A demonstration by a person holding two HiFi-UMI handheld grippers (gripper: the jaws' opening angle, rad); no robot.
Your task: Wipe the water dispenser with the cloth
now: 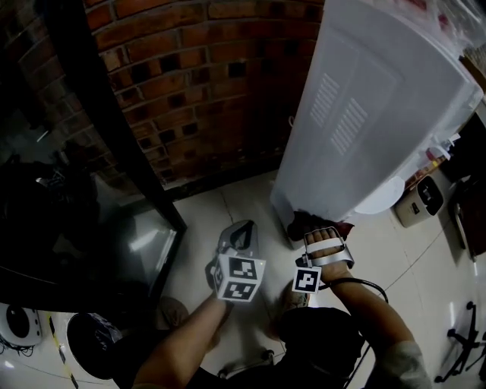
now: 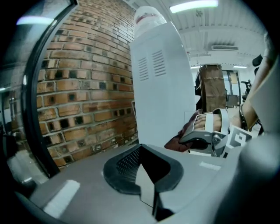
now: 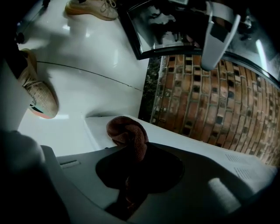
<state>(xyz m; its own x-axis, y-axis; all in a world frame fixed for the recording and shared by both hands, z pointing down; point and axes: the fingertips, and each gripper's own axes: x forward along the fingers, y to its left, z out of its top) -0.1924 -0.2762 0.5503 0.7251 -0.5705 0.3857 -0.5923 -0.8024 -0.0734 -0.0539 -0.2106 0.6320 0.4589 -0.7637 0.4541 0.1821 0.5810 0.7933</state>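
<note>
Cloth [image 3: 129, 135], dark red and bunched, is clamped between the jaws of the right gripper [image 1: 315, 228]. It is pressed against the lower edge of the white water dispenser [image 1: 372, 114], close to the pale floor [image 1: 235, 201]. Just to its left, the left gripper [image 1: 241, 234] has its jaws together on nothing. Behind the dispenser rises a brick wall [image 1: 197, 83].

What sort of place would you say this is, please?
Probably an indoor office or workshop room: a white water dispenser stands by a brick wall on a pale tiled floor, with strip lights on the ceiling.
</note>
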